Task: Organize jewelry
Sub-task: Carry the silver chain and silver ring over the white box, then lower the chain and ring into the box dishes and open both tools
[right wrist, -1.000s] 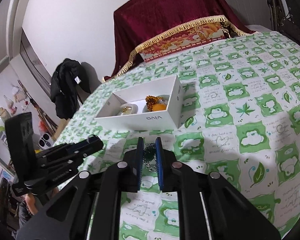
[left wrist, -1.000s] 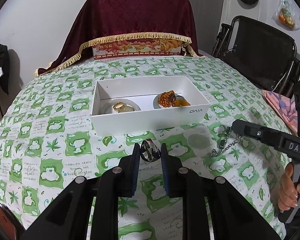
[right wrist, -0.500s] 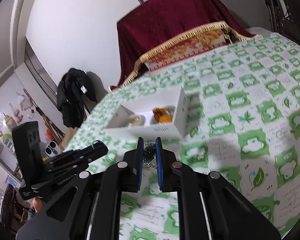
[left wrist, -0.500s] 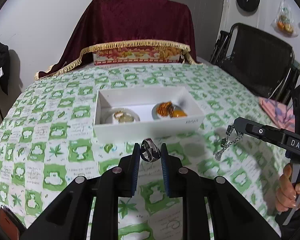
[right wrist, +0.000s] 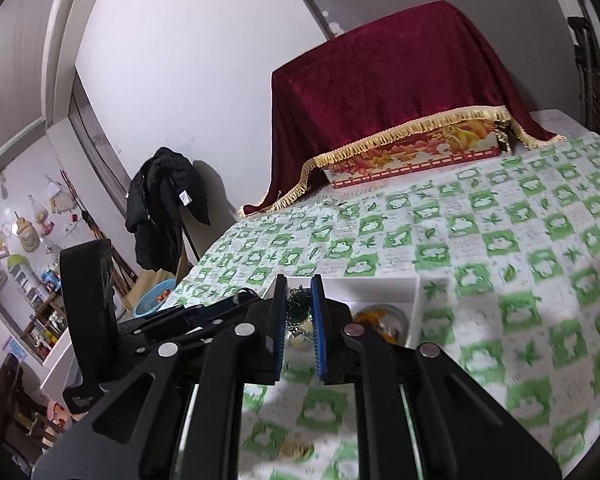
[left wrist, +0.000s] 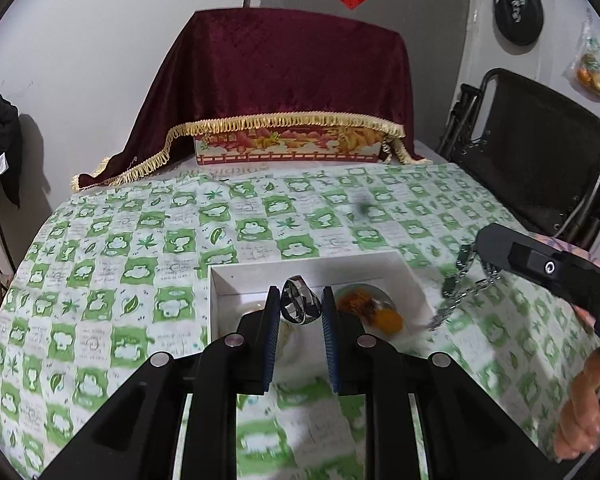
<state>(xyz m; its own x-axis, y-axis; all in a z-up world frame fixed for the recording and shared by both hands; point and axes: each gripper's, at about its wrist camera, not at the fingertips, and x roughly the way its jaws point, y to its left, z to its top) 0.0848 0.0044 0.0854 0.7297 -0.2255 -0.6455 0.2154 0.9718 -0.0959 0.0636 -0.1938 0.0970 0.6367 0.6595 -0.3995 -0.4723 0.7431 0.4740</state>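
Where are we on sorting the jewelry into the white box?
Already in the white box: two small dishes, the right dish holding amber-orange pieces. In hand: the left gripper is clamped on a silver ring, and the right gripper is clamped on a chain necklace; both are lifted clear of the tablecloth. Left: both pieces have yet to be put down in the box.

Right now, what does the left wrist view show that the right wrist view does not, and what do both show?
Only the left wrist view: the silver ring clamped in the left tongs, and a black folding chair. Only the right wrist view: a black jacket hanging at the wall and a blue basket. Both: the white box, the chain held by the right tongs, and the maroon cloth.
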